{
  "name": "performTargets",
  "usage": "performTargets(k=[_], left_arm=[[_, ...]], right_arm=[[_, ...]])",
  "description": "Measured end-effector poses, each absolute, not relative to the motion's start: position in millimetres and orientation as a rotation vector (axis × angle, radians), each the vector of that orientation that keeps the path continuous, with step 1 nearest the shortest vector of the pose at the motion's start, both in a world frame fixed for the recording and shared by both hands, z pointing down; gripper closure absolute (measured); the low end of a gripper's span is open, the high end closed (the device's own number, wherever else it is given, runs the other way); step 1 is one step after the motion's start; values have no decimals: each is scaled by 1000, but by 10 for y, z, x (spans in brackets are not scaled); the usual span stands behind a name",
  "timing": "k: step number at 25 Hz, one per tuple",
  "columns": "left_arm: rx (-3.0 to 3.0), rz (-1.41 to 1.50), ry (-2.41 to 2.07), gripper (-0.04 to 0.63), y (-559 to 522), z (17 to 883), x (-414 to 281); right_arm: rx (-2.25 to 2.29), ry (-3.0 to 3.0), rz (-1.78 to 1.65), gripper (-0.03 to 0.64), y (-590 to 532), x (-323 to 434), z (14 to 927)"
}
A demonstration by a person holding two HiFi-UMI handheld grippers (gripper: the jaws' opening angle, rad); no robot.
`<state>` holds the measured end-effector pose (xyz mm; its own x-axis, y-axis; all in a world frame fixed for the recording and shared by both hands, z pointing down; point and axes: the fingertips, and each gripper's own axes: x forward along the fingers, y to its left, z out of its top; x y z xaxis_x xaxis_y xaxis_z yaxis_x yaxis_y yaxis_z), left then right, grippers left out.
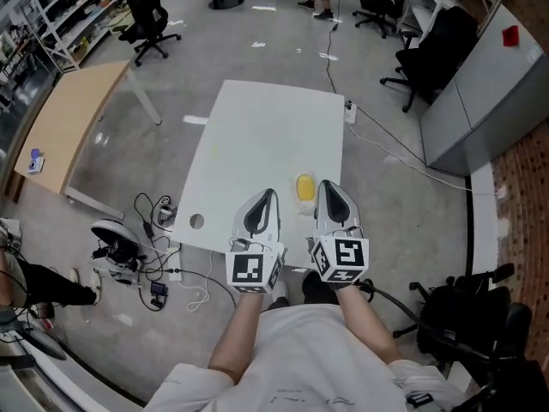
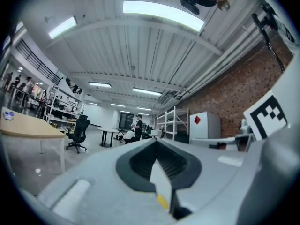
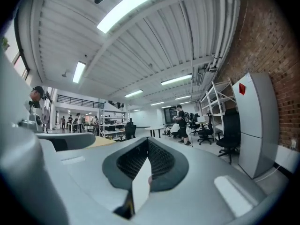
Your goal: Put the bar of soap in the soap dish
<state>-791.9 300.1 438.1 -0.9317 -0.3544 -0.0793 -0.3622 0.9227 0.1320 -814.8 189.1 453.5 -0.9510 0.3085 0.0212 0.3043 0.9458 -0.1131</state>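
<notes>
In the head view a yellow oval thing (image 1: 304, 187) lies on the white table (image 1: 266, 136) near its front edge; I cannot tell soap from dish in it. Both grippers hang above the table's near edge, close to the camera, one on each side of the yellow thing and apart from it. My left gripper (image 1: 267, 196) is shut with nothing in it. My right gripper (image 1: 327, 185) is shut and empty too. Both gripper views look level across the room, with the left gripper (image 2: 157, 143) and the right gripper (image 3: 147, 143) closed at their tips.
A wooden table (image 1: 64, 123) stands at the left, with cables and small gear (image 1: 141, 247) on the floor beside the white table. Office chairs (image 1: 150, 15) stand at the back. A grey cabinet (image 1: 480, 93) and a black chair (image 1: 467, 316) are at the right.
</notes>
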Motion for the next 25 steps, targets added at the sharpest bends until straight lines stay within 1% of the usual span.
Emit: performTargets(k=[8, 14, 20, 23, 25], left_arm=[[-591, 227, 2969, 594, 2794, 4139, -7448], [-557, 276, 2888, 594, 2524, 3719, -6869], [-533, 180, 2930, 594, 1877, 3727, -5978], [-508, 203, 2994, 594, 1586, 3935, -5452], [-512, 239, 3019, 594, 1451, 3988, -5147]], right_arm=[[-588, -3155, 156, 606, 1831, -7512, 4060], [-732, -3197, 207, 607, 1721, -6960, 3745], [-761, -3172, 198, 606, 1082, -6038, 3850], [-719, -3103, 256, 606, 681, -5641, 4098], [-743, -3075, 277, 606, 604, -5378, 4106]])
